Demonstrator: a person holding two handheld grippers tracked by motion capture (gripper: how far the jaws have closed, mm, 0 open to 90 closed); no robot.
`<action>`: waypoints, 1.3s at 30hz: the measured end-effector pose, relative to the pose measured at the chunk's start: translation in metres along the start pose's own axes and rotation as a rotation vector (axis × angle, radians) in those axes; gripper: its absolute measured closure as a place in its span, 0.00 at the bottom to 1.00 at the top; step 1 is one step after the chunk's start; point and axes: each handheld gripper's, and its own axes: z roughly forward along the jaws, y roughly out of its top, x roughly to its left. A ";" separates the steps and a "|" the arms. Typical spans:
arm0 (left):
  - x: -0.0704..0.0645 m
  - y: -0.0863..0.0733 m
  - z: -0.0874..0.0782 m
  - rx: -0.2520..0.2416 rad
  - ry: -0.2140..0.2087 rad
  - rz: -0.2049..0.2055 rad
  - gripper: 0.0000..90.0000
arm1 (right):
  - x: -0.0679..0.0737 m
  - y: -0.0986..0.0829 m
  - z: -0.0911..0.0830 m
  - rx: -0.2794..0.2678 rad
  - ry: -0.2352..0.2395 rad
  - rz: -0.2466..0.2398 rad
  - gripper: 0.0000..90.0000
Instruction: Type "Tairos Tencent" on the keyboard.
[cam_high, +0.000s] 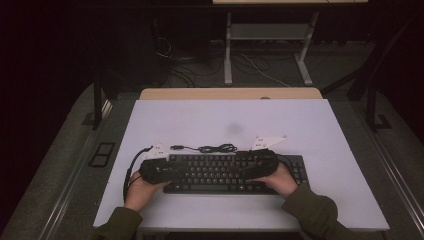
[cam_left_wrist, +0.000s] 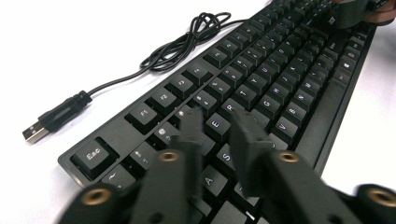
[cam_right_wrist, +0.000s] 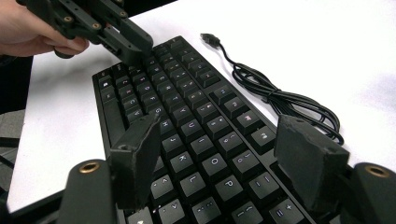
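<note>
Black keyboard (cam_high: 220, 172) lay flat on white table (cam_high: 310, 125), USB cable (cam_left_wrist: 187, 42) coiled just beside it. Left gripper (cam_left_wrist: 217, 126) hovered nearly clenched over left keys. Right gripper (cam_right_wrist: 219, 144) hung spread wide above right keys.
</note>
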 end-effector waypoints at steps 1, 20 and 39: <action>0.000 0.000 0.000 0.002 -0.004 -0.002 0.92 | 0.000 0.000 0.000 0.001 0.000 -0.001 0.35; 0.002 -0.003 0.002 0.077 -0.025 -0.015 0.99 | 0.000 0.000 0.000 0.000 -0.002 0.000 0.35; 0.004 -0.005 0.005 0.102 -0.033 -0.021 0.99 | 0.001 0.000 0.001 0.000 -0.006 0.002 0.35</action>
